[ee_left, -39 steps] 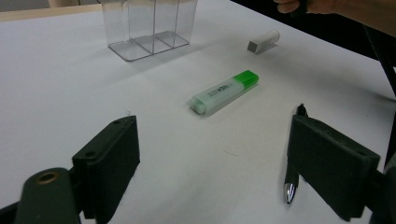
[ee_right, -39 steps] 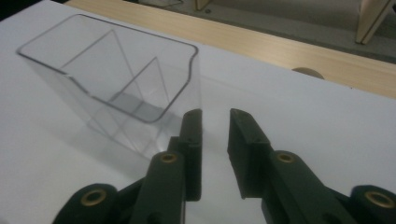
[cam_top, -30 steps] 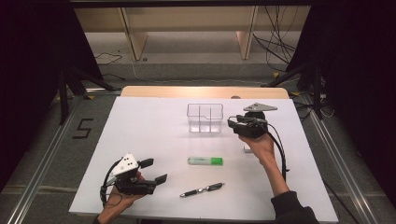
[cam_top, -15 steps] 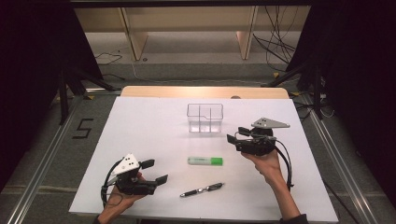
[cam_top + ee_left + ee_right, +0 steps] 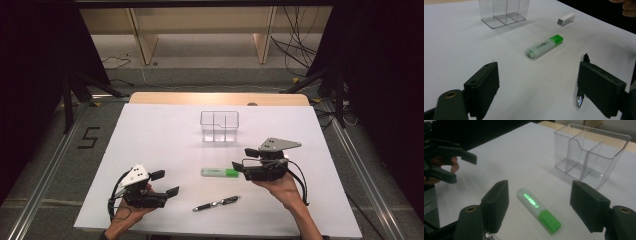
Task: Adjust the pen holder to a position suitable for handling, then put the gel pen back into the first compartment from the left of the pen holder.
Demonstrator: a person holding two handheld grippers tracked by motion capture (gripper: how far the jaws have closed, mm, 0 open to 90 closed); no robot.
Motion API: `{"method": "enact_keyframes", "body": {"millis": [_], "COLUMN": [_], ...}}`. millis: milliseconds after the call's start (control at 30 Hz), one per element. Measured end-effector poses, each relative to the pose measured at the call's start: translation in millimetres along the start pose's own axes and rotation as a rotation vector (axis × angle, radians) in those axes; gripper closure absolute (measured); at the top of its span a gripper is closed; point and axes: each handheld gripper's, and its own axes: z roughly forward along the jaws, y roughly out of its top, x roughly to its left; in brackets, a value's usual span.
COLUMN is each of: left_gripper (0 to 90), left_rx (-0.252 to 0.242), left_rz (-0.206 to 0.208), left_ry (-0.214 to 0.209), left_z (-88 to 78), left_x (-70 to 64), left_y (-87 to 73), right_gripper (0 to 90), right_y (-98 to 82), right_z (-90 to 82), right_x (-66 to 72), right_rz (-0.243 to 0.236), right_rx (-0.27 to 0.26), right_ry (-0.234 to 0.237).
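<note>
Looking down on a white table [image 5: 165, 135], w/ a person's two hands coming in from the bottom edge, each holding a black two-jaw gripper. Left gripper [image 5: 167, 183] sits near the front-left of the table, jaws spread wide apart, nothing between them. Right gripper [image 5: 243, 160] is at centre-right, jaws also wide open & empty, pointing left toward a green highlighter [image 5: 219, 172]; its lower jaw tip is just beside the highlighter's green cap, can't tell if touching. Highlighter lies flat on the table, approx. mid-table, green cap toward the right gripper. In the right gripper view it lies on the table just ahead of the open jaws, roughly centred on the gap. A clear plastic organizer [image 5: 219, 126] w/ compartments stands upright behind it, apart. A black pen [image 5: 216, 203] lies nearer the front edge. A small white eraser-like block [image 5: 566, 18] lies beyond the highlighter in the left gripper view.
</note>
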Motion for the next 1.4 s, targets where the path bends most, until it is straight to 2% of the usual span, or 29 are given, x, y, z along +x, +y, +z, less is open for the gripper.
{"method": "enact_keyframes", "body": {"millis": [133, 200, 400, 600, 900, 1033, 1300, 1400], "left_gripper": [17.6, 17.6, 17.6, 17.6, 17.6, 17.6, 17.6, 17.6], "left_rx": [-0.005, -0.004, -0.005, -0.010, -0.011, -0.008, -0.010, -0.006], "left_rz": [-0.002, -0.004, -0.002, 0.000, 0.002, 0.009, 0.002, 0.005], "left_ry": [-0.002, -0.002, -0.004, -0.001, -0.004, -0.007, -0.002, 0.001], "left_z": [0.4, 1.1, 0.8, -0.9, -0.5, 0.2, -0.8, -0.8], "left_x": [-0.4, -0.4, -0.3, -0.7, -1.4, -1.3, -0.8, -0.7], "left_y": [0.2, 0.6, 0.5, 0.5, 1.1, 1.5, 0.5, 0.1], "right_gripper": [30.8, 29.6, 27.3, 26.9, 26.2, 25.9, 26.4, 26.3], "right_y": [0.0, -0.9, -2.6, -5.8, -12.1, -15.9, -17.3, -19.0], "right_z": [3.6, 8.3, 18.1, 29.3, 44.8, 50.5, 55.9, 61.6], "right_x": [6.8, 12.7, 26.2, 32.6, 49.6, 54.1, 57.1, 60.5], "right_rz": [-0.022, -0.043, -0.106, -0.136, -0.204, -0.235, -0.257, -0.291], "right_rx": [0.020, 0.051, 0.123, 0.174, 0.258, 0.293, 0.326, 0.355], "right_ry": [0.012, 0.033, 0.051, 0.074, 0.120, 0.125, 0.130, 0.138]}}
